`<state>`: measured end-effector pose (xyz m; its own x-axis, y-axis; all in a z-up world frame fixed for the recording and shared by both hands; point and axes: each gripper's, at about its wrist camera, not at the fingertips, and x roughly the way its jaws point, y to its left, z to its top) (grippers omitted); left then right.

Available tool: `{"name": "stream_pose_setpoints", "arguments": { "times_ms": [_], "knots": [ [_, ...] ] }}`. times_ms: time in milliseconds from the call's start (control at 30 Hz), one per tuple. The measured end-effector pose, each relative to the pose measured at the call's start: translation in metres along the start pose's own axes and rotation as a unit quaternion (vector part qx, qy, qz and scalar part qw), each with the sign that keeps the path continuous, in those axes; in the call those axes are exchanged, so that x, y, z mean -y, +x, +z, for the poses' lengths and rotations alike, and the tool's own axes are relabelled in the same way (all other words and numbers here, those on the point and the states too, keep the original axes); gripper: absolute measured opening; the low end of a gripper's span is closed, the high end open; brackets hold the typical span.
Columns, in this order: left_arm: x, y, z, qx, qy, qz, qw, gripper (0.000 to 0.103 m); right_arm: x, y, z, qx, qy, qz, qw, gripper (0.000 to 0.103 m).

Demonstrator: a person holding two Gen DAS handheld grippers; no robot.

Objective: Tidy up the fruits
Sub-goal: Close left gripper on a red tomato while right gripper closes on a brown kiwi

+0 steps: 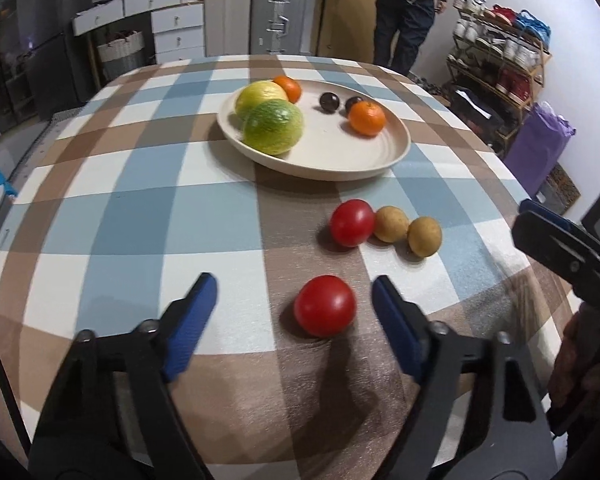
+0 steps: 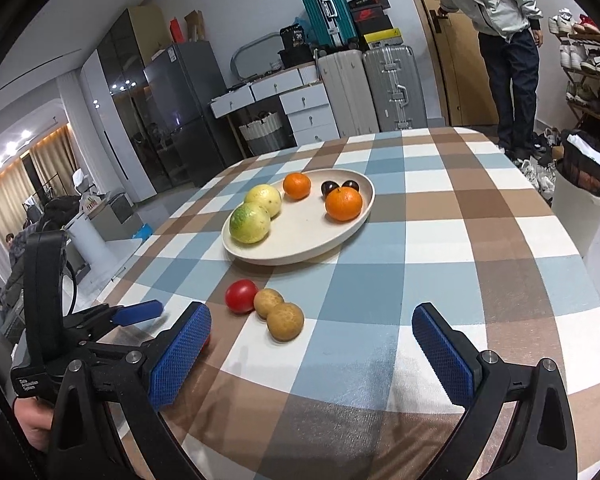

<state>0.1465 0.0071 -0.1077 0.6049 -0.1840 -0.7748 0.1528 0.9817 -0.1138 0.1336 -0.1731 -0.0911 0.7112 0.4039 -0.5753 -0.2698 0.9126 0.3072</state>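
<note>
A red tomato [image 1: 325, 306] lies on the checked tablecloth between the blue pads of my left gripper [image 1: 293, 282], which is open; neither pad touches it. Farther off, a second tomato [image 1: 352, 222] [image 2: 241, 296] rests against two small brown fruits [image 1: 406, 230] [image 2: 278, 312]. A cream plate [image 1: 340, 172] [image 2: 280, 258] behind them holds a green citrus [image 1: 273, 126], a yellow one [image 1: 260, 94], two oranges [image 1: 367, 119] and two dark plums [image 1: 329, 101]. My right gripper [image 2: 312, 312] hovers open and empty, just short of the brown fruits.
The table's right edge [image 2: 572, 264] curves away close by. A person [image 2: 504, 40] stands beyond the table's far end by a door. A shoe rack [image 1: 500, 60] and a purple bag [image 1: 536, 152] stand at the right, with suitcases [image 2: 368, 88] and drawers behind.
</note>
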Motion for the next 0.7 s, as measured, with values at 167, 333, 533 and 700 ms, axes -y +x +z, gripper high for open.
{"name": "stream_pose_setpoints", "arguments": {
  "times_ms": [167,333,533,700],
  "knots": [
    [-0.003,0.007,-0.001,-0.009,0.001,-0.041,0.9991,0.028,0.001,0.009,0.001,-0.014,0.001,0.01,1.0,0.103],
    [-0.012,0.01,0.0,-0.016,-0.016,-0.081,0.9965,0.027,-0.003,0.018,0.002,-0.03,-0.01,0.008,0.999,0.103],
    [-0.019,-0.002,-0.002,-0.007,-0.022,-0.086,0.996,0.027,-0.007,0.033,0.002,-0.055,-0.02,0.009,0.998,0.102],
    [-0.029,-0.012,-0.002,-0.003,-0.046,-0.097,0.9942,0.027,-0.012,0.041,0.003,-0.066,-0.032,-0.003,0.997,0.097]
  ]
}}
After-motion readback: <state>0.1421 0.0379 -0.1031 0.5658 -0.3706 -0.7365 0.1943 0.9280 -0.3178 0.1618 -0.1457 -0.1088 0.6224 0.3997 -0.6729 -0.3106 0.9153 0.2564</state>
